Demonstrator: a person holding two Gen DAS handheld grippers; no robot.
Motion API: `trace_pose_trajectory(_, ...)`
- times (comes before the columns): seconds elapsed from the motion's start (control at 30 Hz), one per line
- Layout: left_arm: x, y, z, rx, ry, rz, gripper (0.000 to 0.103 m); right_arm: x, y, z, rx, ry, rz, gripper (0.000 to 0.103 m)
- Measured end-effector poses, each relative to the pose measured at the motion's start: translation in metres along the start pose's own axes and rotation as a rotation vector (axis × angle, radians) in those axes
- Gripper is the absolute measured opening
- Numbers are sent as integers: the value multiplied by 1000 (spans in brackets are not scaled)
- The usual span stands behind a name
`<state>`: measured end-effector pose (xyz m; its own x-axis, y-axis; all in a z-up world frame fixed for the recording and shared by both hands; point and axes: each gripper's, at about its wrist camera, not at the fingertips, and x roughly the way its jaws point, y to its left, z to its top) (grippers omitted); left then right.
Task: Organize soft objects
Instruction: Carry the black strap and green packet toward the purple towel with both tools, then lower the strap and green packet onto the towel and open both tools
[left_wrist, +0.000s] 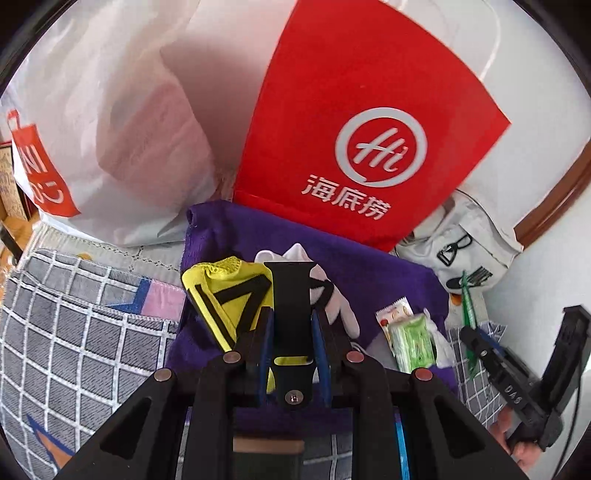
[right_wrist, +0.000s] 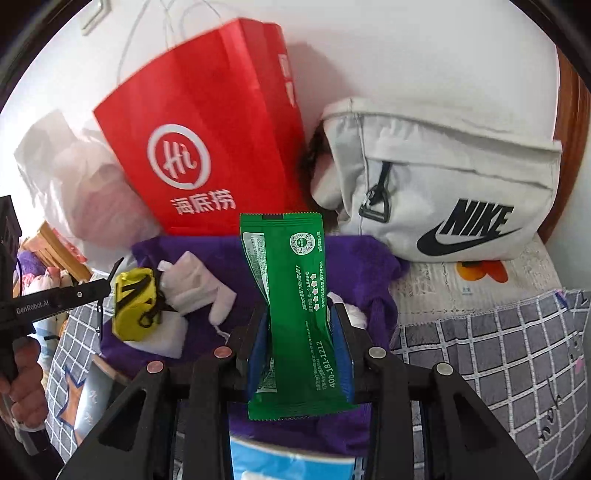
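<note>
- Nearest the left wrist camera, a black strap (left_wrist: 291, 295) with a yellow inset is seen clamped between the blue pads of the left gripper (left_wrist: 291, 321), whose jaws are drawn in tight on it.
- Attached to that strap, a yellow mesh pouch (left_wrist: 225, 291) with black trim is seen just left of the fingers, lying on a purple towel (left_wrist: 369, 273).
- White cloth (left_wrist: 332, 295) is seen beside the pouch, on the same towel.
- A light green snack packet (left_wrist: 410, 339) is seen lying at the towel's right edge.
- Behind the towel, a red paper bag (left_wrist: 354, 110) with a white "Hi" logo stands upright, and a white plastic bag (left_wrist: 110, 129) sits to its left.
- A grey checked blanket (left_wrist: 74, 332) is spread under the towel.

- Nearest the right wrist camera, a dark green sachet (right_wrist: 295, 306) is held upright between the blue pads of the right gripper (right_wrist: 299, 332), pinched at its middle so that it narrows there.
- The purple towel (right_wrist: 229, 266) is seen below and behind the sachet, with the yellow pouch (right_wrist: 133, 302) and white cloth (right_wrist: 195, 284) on its left part.
- The left gripper (right_wrist: 110, 282) is seen reaching in from the left edge to the pouch.
- A white Nike bag (right_wrist: 443, 177) rests against the wall at right, beside the red paper bag (right_wrist: 207, 129).
</note>
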<state>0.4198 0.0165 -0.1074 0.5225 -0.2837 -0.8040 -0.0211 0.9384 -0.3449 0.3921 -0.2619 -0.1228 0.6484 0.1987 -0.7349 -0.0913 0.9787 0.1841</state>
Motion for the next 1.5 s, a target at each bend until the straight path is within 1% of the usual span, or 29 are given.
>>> trace_pose_trajectory(0.1,9,4,1,-7,1,-5,20,18,-7,-1,17,42,-2,34)
trace_pose_trajectory(0.2,21,7,2,-15,26,-3,20,30,-10,-4,6,70,2,34)
trace_pose_trajectory(0.3,27,6,0,-3,42,-9,20,39,-12,-7,12,88,-11,34)
trace_pose_trajectory(0.47,28,10,0,-22,42,-25,21,51,-13,-10,17,122,-21,34)
trace_pose_trajectory(0.6,31,14,1,-49,52,-47,21,55,-12,-11,13,137,-17,38)
trace_pose_trajectory(0.73,30,14,1,-53,59,-55,21,53,-8,-10,-7,131,-10,40)
trace_pose_trajectory(0.77,30,14,1,-53,65,-59,25,52,-7,-9,-10,130,-5,40)
trace_pose_trajectory(0.83,31,14,1,-55,76,-59,32,50,-5,-8,-17,128,6,46)
trace_pose_trajectory(0.87,30,14,1,-54,76,-58,33,49,-2,-7,-23,125,16,48)
trace_pose_trajectory(0.93,27,12,1,-43,69,-42,33,47,2,-6,-35,118,16,55)
trace_pose_trajectory(0.97,26,10,1,-38,67,-33,35,46,4,-6,-41,117,15,57)
trace_pose_trajectory(1.0,24,9,2,-31,64,-20,36,46,7,-7,-50,121,12,61)
trace_pose_trajectory(1.07,19,6,2,-18,58,2,44,45,11,-8,-64,131,1,63)
trace_pose_trajectory(1.1,16,4,2,-11,55,9,45,42,15,-9,-82,131,-18,63)
trace_pose_trajectory(1.17,8,-2,2,19,37,42,49,32,21,-10,-107,109,-65,65)
trace_pose_trajectory(1.2,3,-5,2,33,24,63,51,26,24,-10,-110,100,-79,70)
trace_pose_trajectory(1.27,-5,-11,1,52,13,84,57,14,26,-12,-101,80,-81,73)
trace_pose_trajectory(1.37,-21,-18,-5,62,0,76,63,-7,32,-17,-84,75,-70,80)
trace_pose_trajectory(1.43,-33,-24,-12,69,17,87,63,-23,39,-22,-101,67,-84,81)
trace_pose_trajectory(1.5,-48,-29,-21,85,14,92,63,-44,44,-30,-127,64,-101,81)
